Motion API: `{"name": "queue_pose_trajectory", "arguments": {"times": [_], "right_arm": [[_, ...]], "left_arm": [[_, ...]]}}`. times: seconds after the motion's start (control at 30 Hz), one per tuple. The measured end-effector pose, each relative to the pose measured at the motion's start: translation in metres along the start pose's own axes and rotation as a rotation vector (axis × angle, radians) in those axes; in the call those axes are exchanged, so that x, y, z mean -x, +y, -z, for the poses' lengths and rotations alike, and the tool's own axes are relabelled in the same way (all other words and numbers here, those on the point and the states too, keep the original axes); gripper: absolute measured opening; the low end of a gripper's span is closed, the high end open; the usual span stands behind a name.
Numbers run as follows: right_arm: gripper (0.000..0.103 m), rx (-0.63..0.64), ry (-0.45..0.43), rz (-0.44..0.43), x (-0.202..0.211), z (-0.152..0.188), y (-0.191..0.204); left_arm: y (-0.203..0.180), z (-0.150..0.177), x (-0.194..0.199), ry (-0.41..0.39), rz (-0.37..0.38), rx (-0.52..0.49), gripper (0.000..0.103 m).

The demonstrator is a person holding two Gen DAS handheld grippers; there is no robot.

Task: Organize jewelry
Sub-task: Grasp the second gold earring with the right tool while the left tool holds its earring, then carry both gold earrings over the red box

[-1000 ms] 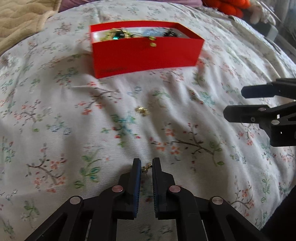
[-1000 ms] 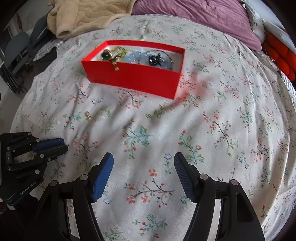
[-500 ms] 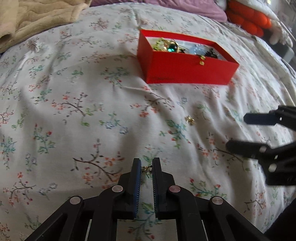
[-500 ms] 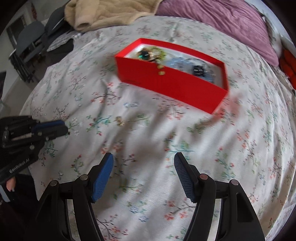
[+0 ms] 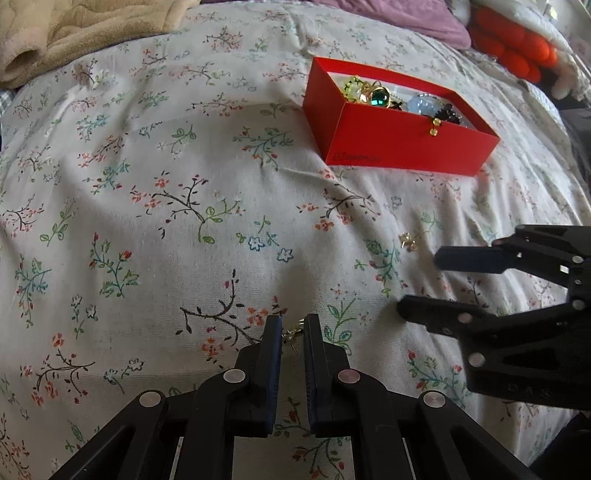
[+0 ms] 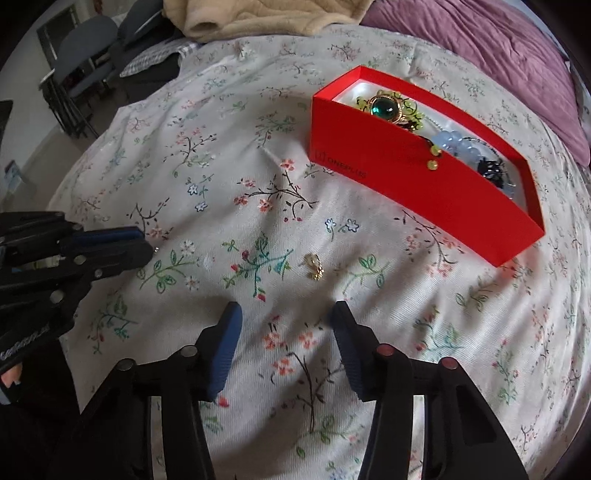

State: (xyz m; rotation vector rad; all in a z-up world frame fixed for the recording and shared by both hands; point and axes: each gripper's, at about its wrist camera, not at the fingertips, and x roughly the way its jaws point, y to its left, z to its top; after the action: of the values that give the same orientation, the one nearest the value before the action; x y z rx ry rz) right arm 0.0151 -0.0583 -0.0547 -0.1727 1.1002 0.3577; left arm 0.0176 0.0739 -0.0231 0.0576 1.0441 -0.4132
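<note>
A floral-printed cream bedspread fills both wrist views. The left gripper has its two black fingers, lined with blue ribbed pads, pressed close together and grasping a small gold stud earring right at the fingertips; its thin post pokes down into the narrow gap between them.

The right gripper is released, its blue-padded fingers spread wide above the fabric. Just ahead of the gap between those fingers, a little nearer the right-hand one, a second small gold earring lies loose on the bedspread. From the left wrist view this same earring sits well ahead and to the right of the left fingertips, just beyond the tip of the right gripper's upper finger.

Farther ahead of both grippers, toward the right, an open rectangular red cardboard box rests on the bedspread. Inside it lie a gold brooch with a round green stone, pale blue beads and a dark beaded piece. A small gold bead dangles over the box's near wall.

A beige blanket and a purple quilt lie beyond the box.
</note>
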Motion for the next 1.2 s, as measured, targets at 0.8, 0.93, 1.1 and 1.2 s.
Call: {"name": "queue_pose_trajectory", "arguments": {"times": [0.8,0.93,1.1,1.2], "right_arm": [[0.013,-0.085,-0.045,0.014,-0.006,-0.01,-0.018],[0.013,-0.096,-0.044,0.01,-0.003,-0.008,-0.02],[0.013,-0.103,-0.036,0.014,0.003,-0.004,-0.022],[0.013,-0.109,-0.036,0.017,0.009,-0.002,-0.026]], "left_arm": [[-0.001,-0.002,-0.001,0.006,0.0,-0.006,0.006],[0.0,-0.006,0.0,0.003,0.001,0.004,0.006],[-0.003,-0.011,0.001,-0.006,0.003,0.006,0.006],[-0.007,-0.014,0.0,-0.009,0.003,0.004,0.006]]}}
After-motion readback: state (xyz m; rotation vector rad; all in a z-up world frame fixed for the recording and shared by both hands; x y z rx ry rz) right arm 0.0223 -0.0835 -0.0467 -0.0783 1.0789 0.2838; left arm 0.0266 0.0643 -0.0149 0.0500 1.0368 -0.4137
